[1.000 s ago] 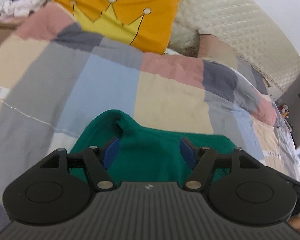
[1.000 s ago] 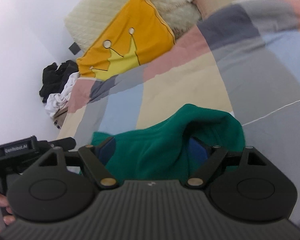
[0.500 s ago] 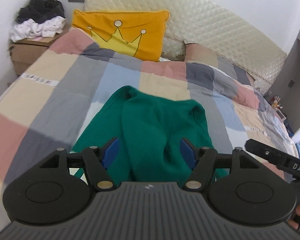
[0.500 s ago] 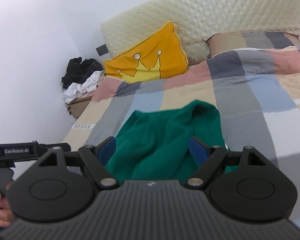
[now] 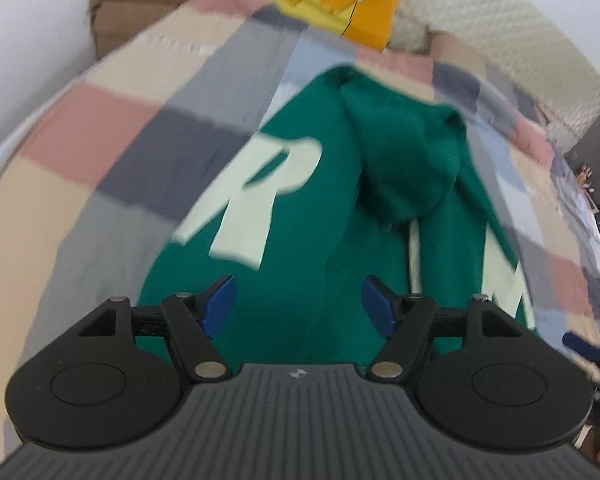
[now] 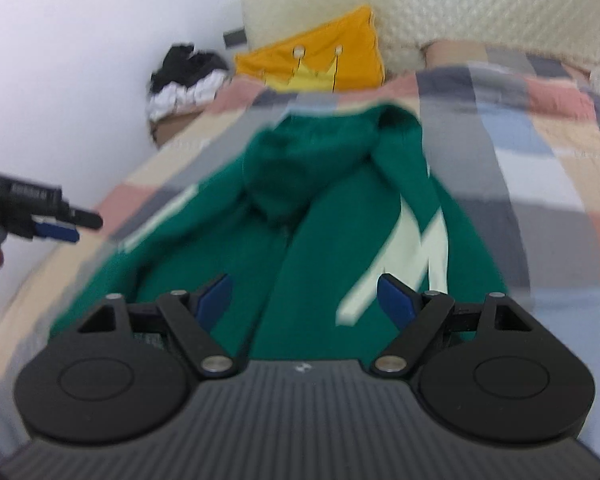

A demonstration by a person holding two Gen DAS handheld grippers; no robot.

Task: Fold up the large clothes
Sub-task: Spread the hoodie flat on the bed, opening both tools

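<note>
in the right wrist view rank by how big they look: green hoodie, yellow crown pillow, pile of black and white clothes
1. green hoodie, by far the largest, though it also lies nearest the camera
2. yellow crown pillow
3. pile of black and white clothes, smallest; it sits about as far off as the pillow, so that order looks fair

A green hoodie [image 6: 340, 200] lies spread on the patchwork bed [image 6: 540, 152], hood toward the orange crown pillow [image 6: 316, 62].

green fleecy matt cloth hoodie [image 5: 320, 216] centre | patchwork soft cotton bedspread [image 5: 140, 152] left | cream quilted satiny headboard [image 6: 460, 12] top | black matt plastic gripper [image 6: 302, 300] bottom
</note>
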